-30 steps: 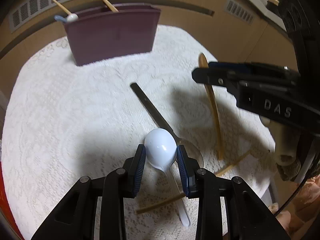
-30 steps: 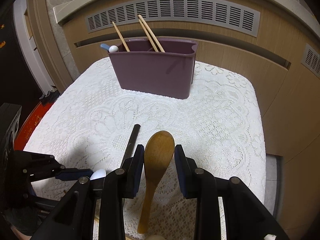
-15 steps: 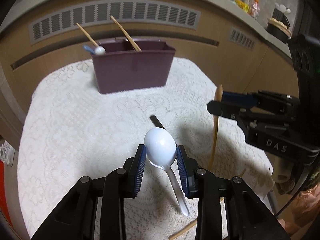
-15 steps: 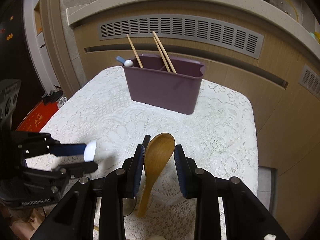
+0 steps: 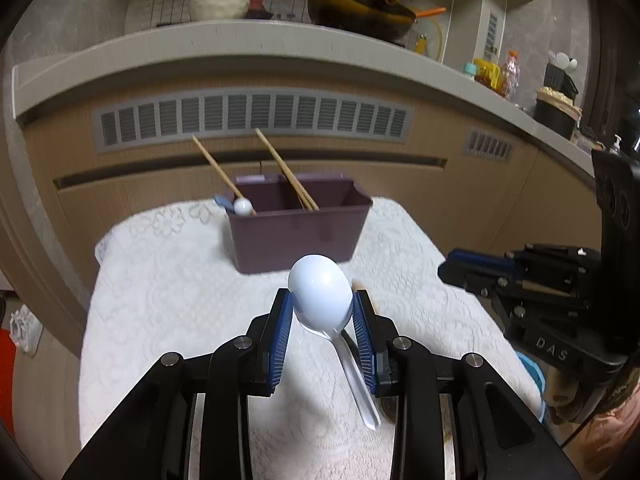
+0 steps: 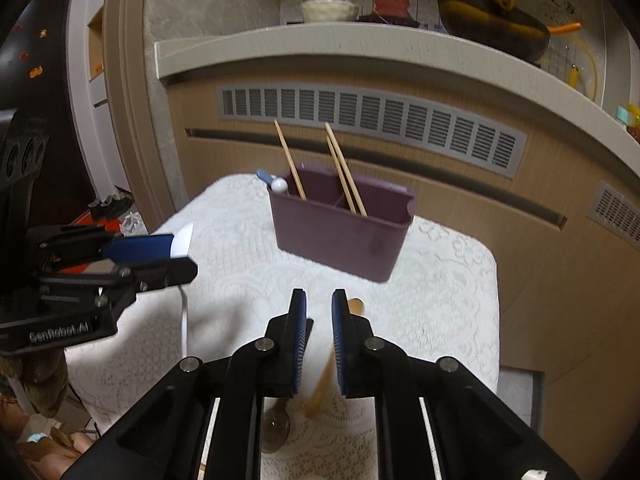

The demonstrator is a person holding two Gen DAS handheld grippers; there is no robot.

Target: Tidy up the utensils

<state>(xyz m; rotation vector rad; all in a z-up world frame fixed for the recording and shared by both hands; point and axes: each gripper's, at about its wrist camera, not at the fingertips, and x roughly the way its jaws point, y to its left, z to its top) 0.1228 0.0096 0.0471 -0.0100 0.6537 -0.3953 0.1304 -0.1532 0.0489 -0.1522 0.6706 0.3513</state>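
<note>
The white spoon (image 5: 316, 280) was up off the tabletop (image 5: 168, 280), pinched across its bowl by the left tongs (image 5: 322, 300), with the handle dangling down below the pads. We'd say that's a sketchy hold: a rounded, slick bowl with all the length hanging free could easily swivel or squirt out on the way over.

The right tongs (image 6: 319, 300) worried us more. Their jaws were closing, and the wooden spoon (image 6: 355, 305) showed only as a blur low in the gap, its head poking out past the right-hand pad. We couldn't tell whether the pads had actually caught it. If not, it could drop onto the metal spoon (image 6: 276, 428) lying just under those tongs.

The purple caddy (image 5: 296, 236) sat ahead of both tongs, with chopsticks (image 5: 288, 168) leaning out of it. A swinging handle could snag those sticks or clip the rim. And with both tongs heading for one bin, they might bump each other.
</note>
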